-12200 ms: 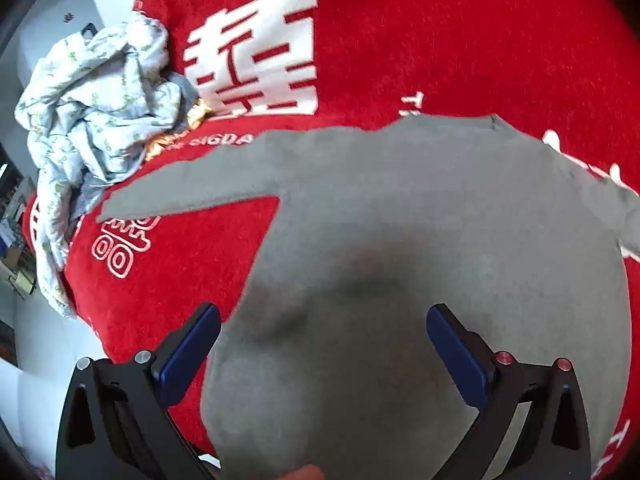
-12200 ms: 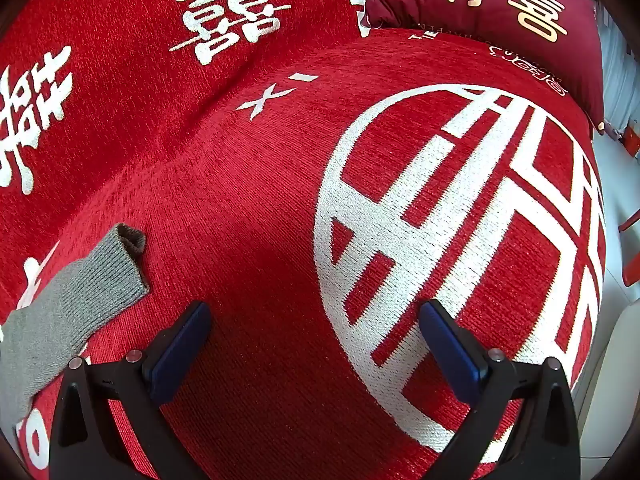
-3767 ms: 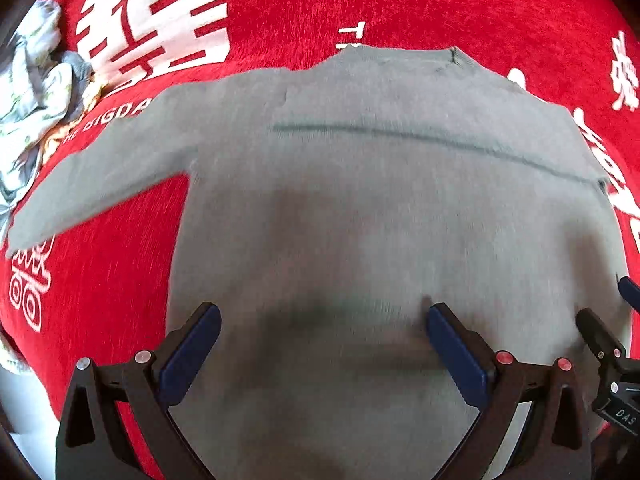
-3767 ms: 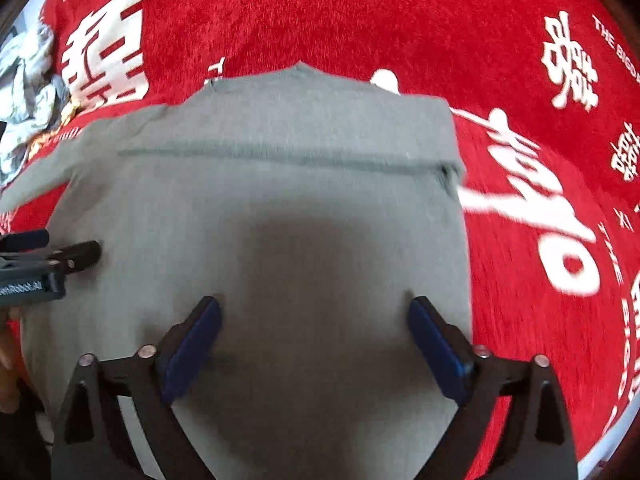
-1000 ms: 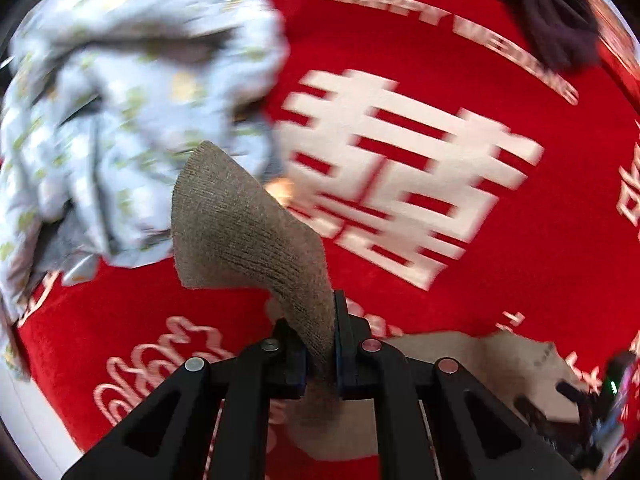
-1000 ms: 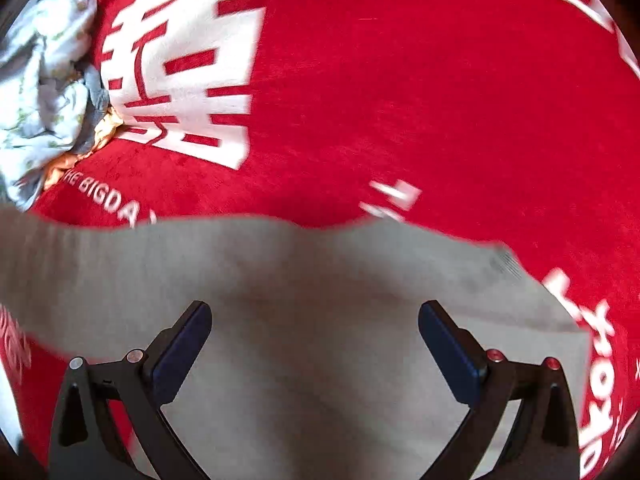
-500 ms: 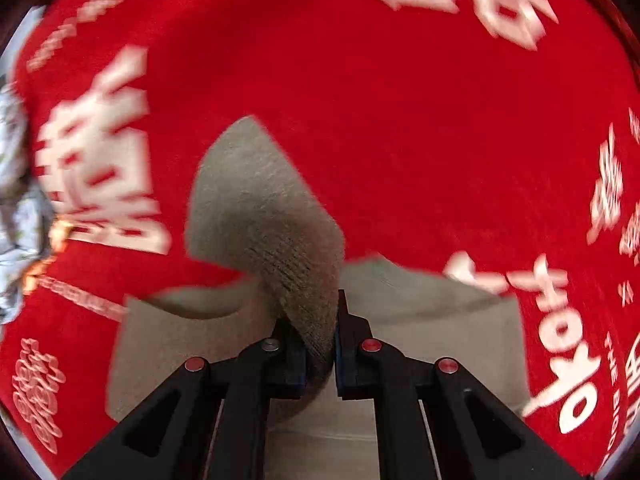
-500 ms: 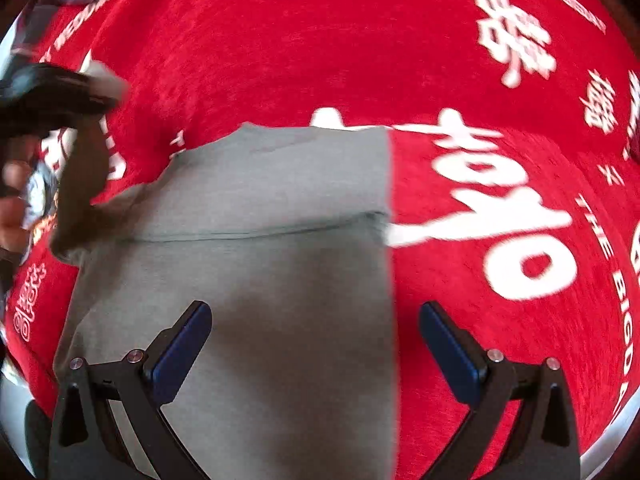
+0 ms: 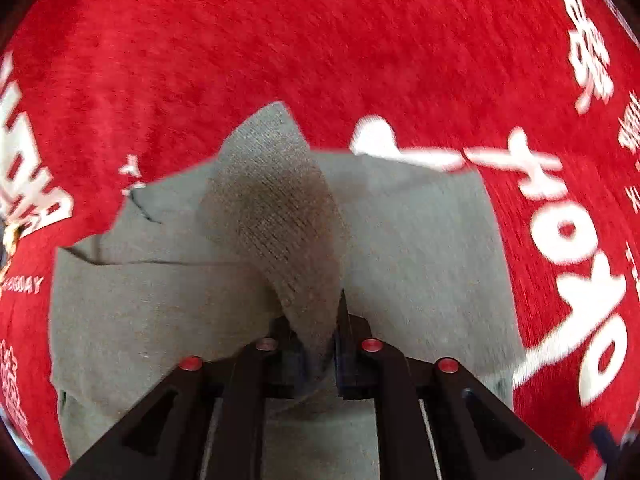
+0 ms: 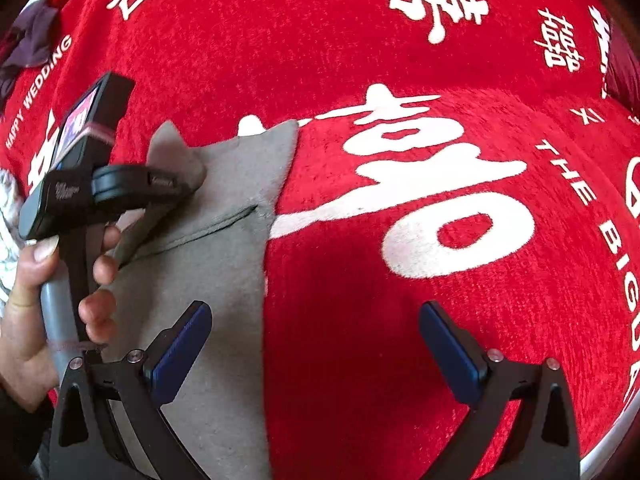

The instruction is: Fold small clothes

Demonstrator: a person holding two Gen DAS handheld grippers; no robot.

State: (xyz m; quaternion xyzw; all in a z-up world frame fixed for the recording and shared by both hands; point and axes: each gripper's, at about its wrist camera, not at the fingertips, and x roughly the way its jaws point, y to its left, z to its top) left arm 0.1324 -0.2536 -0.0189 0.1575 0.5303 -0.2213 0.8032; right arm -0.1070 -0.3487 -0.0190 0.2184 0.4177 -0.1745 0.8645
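Note:
A grey knit sweater [image 9: 420,248] lies flat on the red bedspread [image 9: 280,32]. My left gripper [image 9: 320,356] is shut on the sweater's left sleeve [image 9: 276,208] and holds it raised over the sweater's body. In the right wrist view the sweater [image 10: 224,264] lies at the left, its right side folded to a straight edge. My left gripper [image 10: 188,184] shows there, held by a hand, over the sweater's upper part. My right gripper [image 10: 316,348] is open and empty, above the sweater's right edge and the bedspread [image 10: 400,280].
The bedspread carries white characters and lettering. A dark garment [image 10: 32,36] lies at the far left on the bedspread. A patterned white cloth [image 10: 6,216] shows at the left edge. The bed's edge [image 10: 612,440] runs at the lower right.
My left gripper has carried the sleeve to the right, from beside the cloth pile to over the sweater's body. My right gripper has shifted right, off the sweater's middle.

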